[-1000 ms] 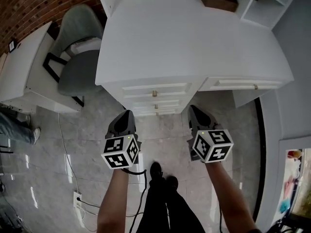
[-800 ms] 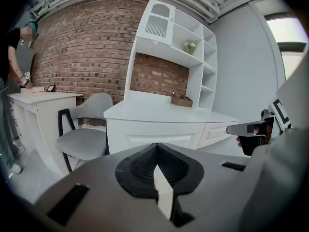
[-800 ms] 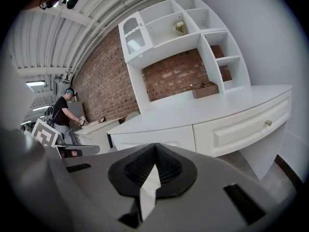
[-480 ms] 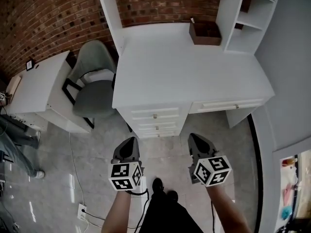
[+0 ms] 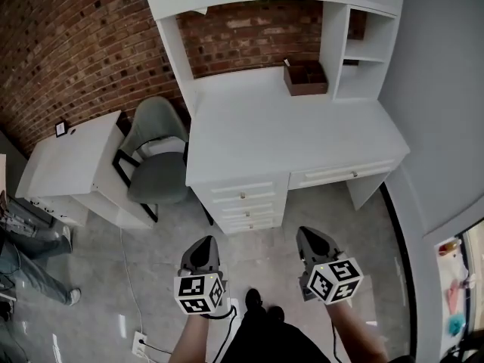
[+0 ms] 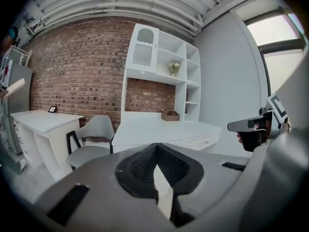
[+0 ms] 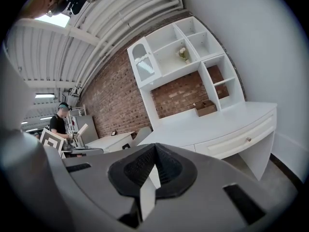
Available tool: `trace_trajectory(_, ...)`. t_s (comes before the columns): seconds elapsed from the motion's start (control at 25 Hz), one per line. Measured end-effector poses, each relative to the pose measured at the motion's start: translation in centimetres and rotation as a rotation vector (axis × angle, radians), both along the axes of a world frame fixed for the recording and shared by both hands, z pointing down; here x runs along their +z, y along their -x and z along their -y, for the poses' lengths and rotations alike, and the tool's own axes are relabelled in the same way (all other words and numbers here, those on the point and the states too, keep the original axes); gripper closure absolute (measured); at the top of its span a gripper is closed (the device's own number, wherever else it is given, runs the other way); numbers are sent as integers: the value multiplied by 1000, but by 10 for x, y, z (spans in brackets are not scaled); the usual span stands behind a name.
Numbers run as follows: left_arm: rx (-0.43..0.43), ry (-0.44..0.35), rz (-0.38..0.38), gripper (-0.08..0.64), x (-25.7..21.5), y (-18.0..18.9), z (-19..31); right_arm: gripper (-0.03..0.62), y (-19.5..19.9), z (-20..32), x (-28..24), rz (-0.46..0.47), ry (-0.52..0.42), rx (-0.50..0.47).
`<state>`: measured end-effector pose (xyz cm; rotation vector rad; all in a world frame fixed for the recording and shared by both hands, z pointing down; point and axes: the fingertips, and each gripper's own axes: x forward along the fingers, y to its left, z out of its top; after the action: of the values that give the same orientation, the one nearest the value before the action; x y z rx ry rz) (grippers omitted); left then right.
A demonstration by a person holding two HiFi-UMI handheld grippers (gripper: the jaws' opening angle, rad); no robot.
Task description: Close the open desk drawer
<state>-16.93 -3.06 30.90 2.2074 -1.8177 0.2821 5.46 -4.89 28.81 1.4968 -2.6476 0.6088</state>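
The white desk with a hutch stands ahead against the brick wall. Under the right part of its top, the wide drawer with a small knob sticks out a little from the front; it also shows in the right gripper view as the wide drawer. A stack of three small drawers sits flush on the left. My left gripper and right gripper hover over the floor well short of the desk, touching nothing. Both are shut and empty, as the left gripper and right gripper show.
A grey chair stands left of the desk, beside a smaller white table. A brown box sits at the desk's back. A person's legs are at far left. A floor socket with cable lies near my feet.
I have backed away from the desk: it now sits farther off and the hutch and brick wall have come into view. Both grippers stayed shut and side by side.
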Motion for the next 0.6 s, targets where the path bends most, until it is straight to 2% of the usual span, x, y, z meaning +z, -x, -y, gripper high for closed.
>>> trace_trajectory(0.24, 6, -31, -22, 551, -25, -13, -36, 589, -6, -31, -21, 1, -23, -2)
trace_trajectory(0.6, 29, -37, -26, 551, -29, -27, -77, 589, -8, -75, -28, -1, -50, 2)
